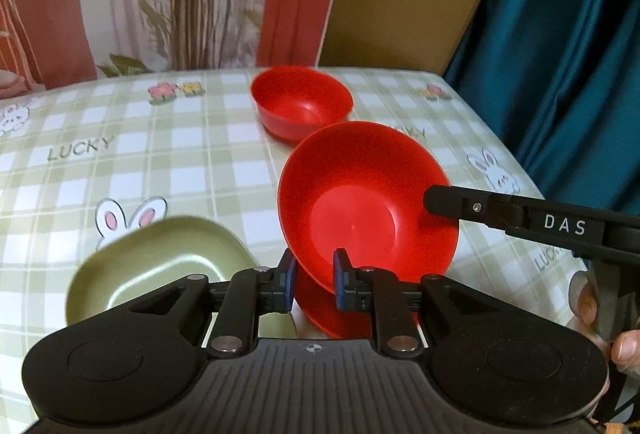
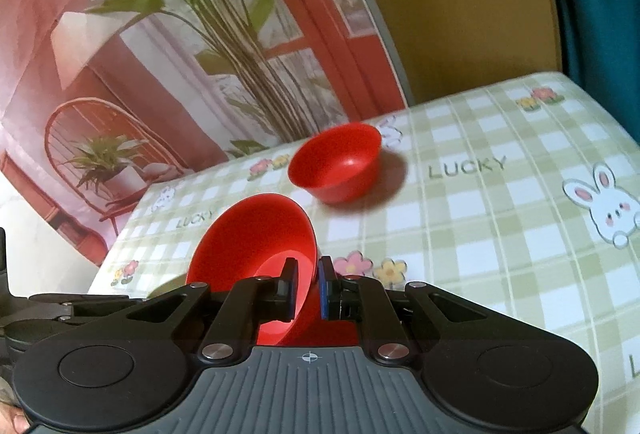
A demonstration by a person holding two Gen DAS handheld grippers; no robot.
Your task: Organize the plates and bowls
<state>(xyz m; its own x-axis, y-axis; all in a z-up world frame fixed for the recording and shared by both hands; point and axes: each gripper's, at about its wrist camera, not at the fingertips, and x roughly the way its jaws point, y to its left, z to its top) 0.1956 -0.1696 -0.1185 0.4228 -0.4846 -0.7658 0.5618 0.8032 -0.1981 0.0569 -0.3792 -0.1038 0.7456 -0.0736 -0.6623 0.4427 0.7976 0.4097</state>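
Note:
A red bowl (image 1: 360, 210) is held tilted above the table. My left gripper (image 1: 314, 280) is shut on its near rim. My right gripper (image 1: 436, 202) comes in from the right and grips the bowl's right rim. In the right wrist view my right gripper (image 2: 307, 288) is shut on the same red bowl (image 2: 256, 234), one finger inside and one outside. A second red bowl (image 1: 302, 102) stands upright farther back on the table; it also shows in the right wrist view (image 2: 336, 162). A green plate (image 1: 160, 266) lies at the near left.
The table has a green checked cloth (image 1: 160, 162) with rabbits and "LUCKY" print. A printed backdrop with plants hangs behind. A teal curtain (image 1: 560, 54) hangs at the right, past the table edge.

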